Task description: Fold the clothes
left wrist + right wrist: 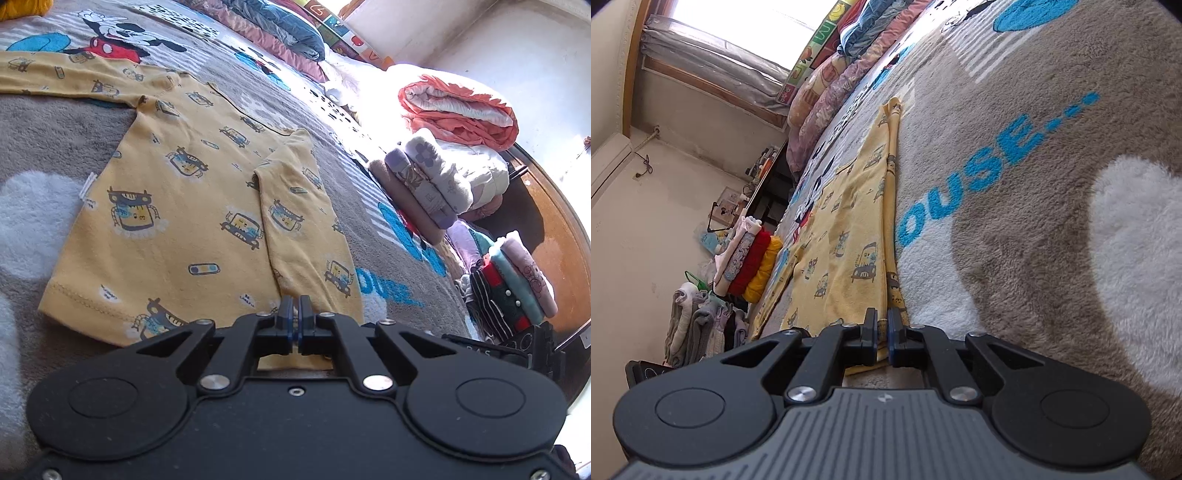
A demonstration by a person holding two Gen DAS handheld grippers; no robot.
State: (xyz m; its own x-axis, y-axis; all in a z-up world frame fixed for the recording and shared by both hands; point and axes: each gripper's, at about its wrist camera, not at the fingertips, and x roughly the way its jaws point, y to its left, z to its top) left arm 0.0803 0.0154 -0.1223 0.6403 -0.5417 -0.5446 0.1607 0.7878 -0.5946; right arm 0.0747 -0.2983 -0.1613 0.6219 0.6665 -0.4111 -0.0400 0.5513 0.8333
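Observation:
A yellow children's shirt (173,206) printed with cartoon cars lies spread on a grey plush blanket (55,133), one sleeve folded across its body and the other stretched out at the upper left. My left gripper (295,306) is shut on the shirt's near hem, at the cuff end of the folded sleeve. In the right wrist view the same shirt (846,236) runs away from the camera, its folded edge on the right. My right gripper (882,325) is shut on that near edge, with yellow cloth pinched between the pads.
The blanket (1052,184) carries blue lettering and white patches. Folded clothes (517,284) and rolled bedding (458,107) are stacked at the right. Red and yellow folded items (757,266) sit beyond the shirt, pillows (827,96) line the far side, and loose garments (698,325) hang off the bed.

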